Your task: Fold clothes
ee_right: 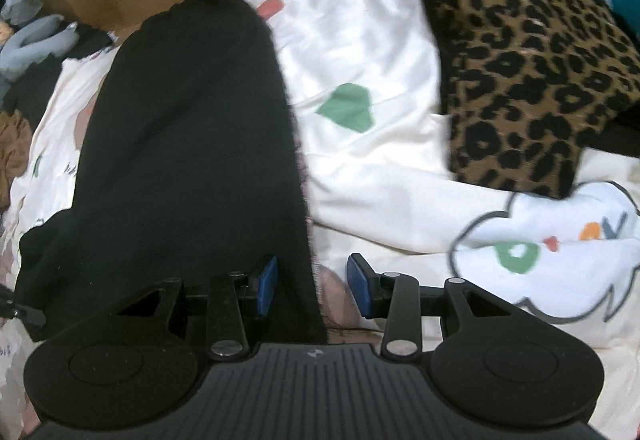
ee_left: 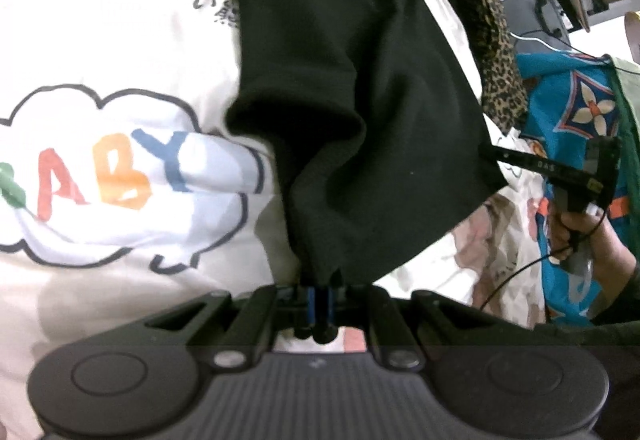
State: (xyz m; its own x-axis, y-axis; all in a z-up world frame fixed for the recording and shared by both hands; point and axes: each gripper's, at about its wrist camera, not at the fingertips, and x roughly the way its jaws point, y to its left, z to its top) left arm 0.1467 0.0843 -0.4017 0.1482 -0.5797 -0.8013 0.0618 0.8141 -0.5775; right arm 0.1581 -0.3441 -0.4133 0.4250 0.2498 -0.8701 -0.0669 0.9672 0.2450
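Pinching black garment [ee_left: 352, 88] corner, left tool [ee_left: 320, 298] clamped to keep cloth raised over bed sheet [ee_left: 100, 40]; right tool [ee_right: 312, 286] apart, edge between pads, likely regrasping

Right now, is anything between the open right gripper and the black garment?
Nothing visible. The black garment already lies between the open fingers of the right gripper, against the left pad. The left gripper is shut on its edge. The leopard-print cloth lies off to the right.
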